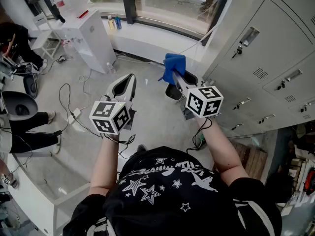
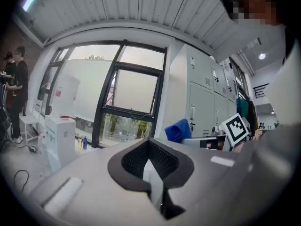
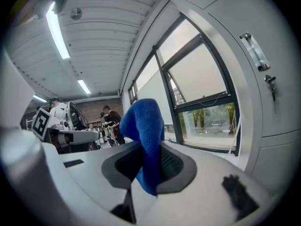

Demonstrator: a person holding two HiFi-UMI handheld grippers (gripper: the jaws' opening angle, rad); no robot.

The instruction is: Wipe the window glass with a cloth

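The right gripper has its jaws clamped on the blue cloth, held in the air. The left gripper has its jaws together, empty. The window glass is well ahead of the cloth, so wiping seems not yet begun.

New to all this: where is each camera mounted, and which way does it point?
Head view: on the person's head, looking steeply down at the floor; shows the forearms, the left gripper and the right gripper clamping a blue cloth.
Left gripper view: rides the left gripper, looking along its closed, empty jaws toward the window.
Right gripper view: rides the right gripper, looking past the cloth toward the same window.
Shared: both gripper views show the window, and each shows the other gripper's marker cube.
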